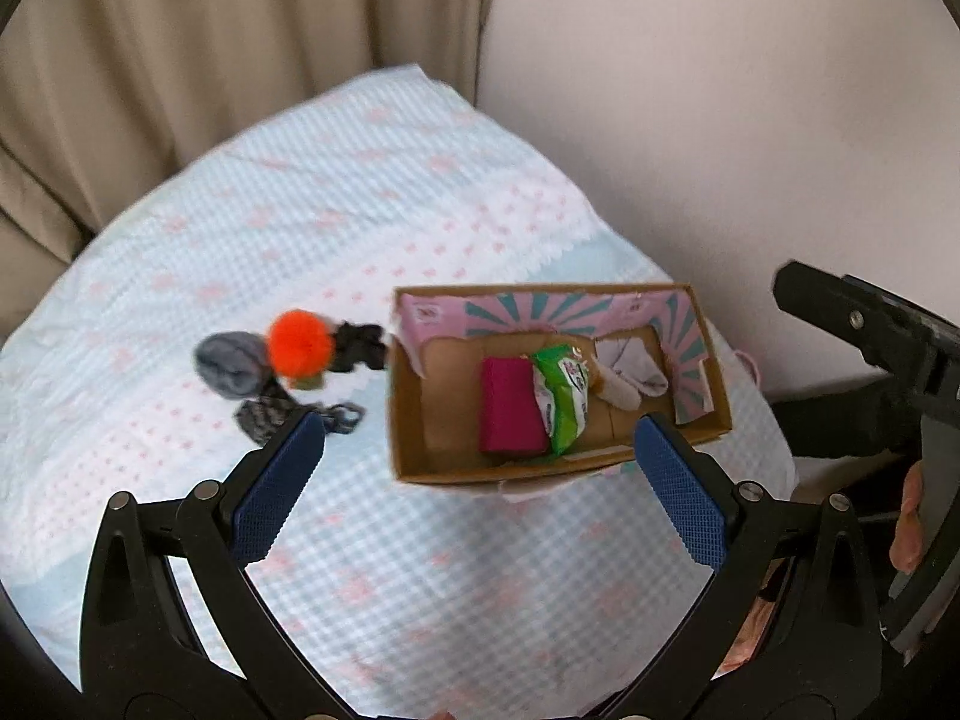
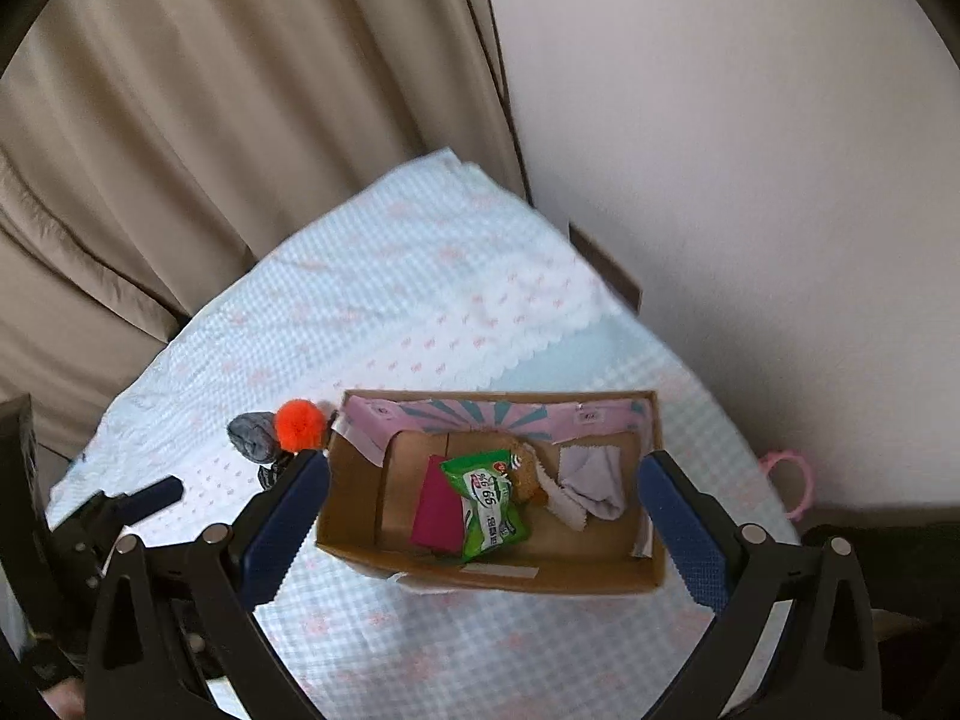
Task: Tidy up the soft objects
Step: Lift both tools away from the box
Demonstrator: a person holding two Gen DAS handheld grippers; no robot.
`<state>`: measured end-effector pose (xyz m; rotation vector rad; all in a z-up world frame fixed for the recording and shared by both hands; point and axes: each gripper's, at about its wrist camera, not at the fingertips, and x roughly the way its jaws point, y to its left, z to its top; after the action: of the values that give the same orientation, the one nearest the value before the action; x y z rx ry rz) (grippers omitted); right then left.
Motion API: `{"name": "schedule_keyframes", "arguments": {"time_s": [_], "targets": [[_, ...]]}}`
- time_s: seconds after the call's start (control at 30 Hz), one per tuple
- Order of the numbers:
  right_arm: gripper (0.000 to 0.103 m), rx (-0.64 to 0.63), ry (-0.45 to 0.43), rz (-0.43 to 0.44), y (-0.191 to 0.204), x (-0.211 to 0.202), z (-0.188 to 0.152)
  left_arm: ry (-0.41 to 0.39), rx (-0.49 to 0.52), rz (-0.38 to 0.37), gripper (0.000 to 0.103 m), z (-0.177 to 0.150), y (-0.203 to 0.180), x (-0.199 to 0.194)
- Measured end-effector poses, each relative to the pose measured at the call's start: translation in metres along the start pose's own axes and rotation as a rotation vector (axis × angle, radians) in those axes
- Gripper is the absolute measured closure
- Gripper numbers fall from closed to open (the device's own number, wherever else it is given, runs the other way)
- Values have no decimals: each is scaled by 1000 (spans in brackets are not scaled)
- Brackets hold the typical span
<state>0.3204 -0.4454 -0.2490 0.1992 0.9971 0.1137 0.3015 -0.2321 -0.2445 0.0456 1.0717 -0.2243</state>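
Observation:
A cardboard box (image 1: pixel 408 420) (image 2: pixel 354 516) stands on the bed. Inside lie a magenta cloth (image 1: pixel 507 408) (image 2: pixel 438 510), a green wipes pack (image 1: pixel 561 396) (image 2: pixel 489 501), a small brown toy (image 2: pixel 528 474) and a pale grey cloth (image 1: pixel 636 372) (image 2: pixel 591 474). Left of the box lie an orange pom-pom (image 1: pixel 299 343) (image 2: pixel 299 425), a grey sock ball (image 1: pixel 231 363) (image 2: pixel 252 435), a black fabric piece (image 1: pixel 360 345) and a dark patterned cloth (image 1: pixel 264 414). My left gripper (image 1: pixel 480 474) is open and empty above the box's near edge. My right gripper (image 2: pixel 483 516) is open and empty over the box.
The bed has a light blue checked cover (image 1: pixel 420 588) (image 2: pixel 420 300). Beige curtains (image 1: pixel 180 30) (image 2: pixel 210 120) hang behind, a pale wall (image 2: pixel 750 150) at right. A pink ring (image 2: pixel 792 480) hangs off the bed's right side. The other gripper shows at each view's edge (image 1: pixel 870 330) (image 2: pixel 120 504).

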Motion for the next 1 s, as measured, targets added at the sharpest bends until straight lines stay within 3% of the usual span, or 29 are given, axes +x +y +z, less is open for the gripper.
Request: {"name": "schedule_keyframes", "arguments": {"time_s": [0.2, 0.53, 0.83, 1.0], "targets": [[1, -26, -95, -58, 42, -64, -28, -112, 9, 12, 0, -28, 30, -78], [1, -76, -263, -119, 118, -137, -91, -223, -5, 47, 0, -81, 113, -161], [1, -81, -284, -68, 186, -131, -113, -263, -8, 72, 0, -97, 191, -188], [1, -95, -276, -41, 227, -110, -126, -243, -9, 16, 0, -90, 236, -176]]}}
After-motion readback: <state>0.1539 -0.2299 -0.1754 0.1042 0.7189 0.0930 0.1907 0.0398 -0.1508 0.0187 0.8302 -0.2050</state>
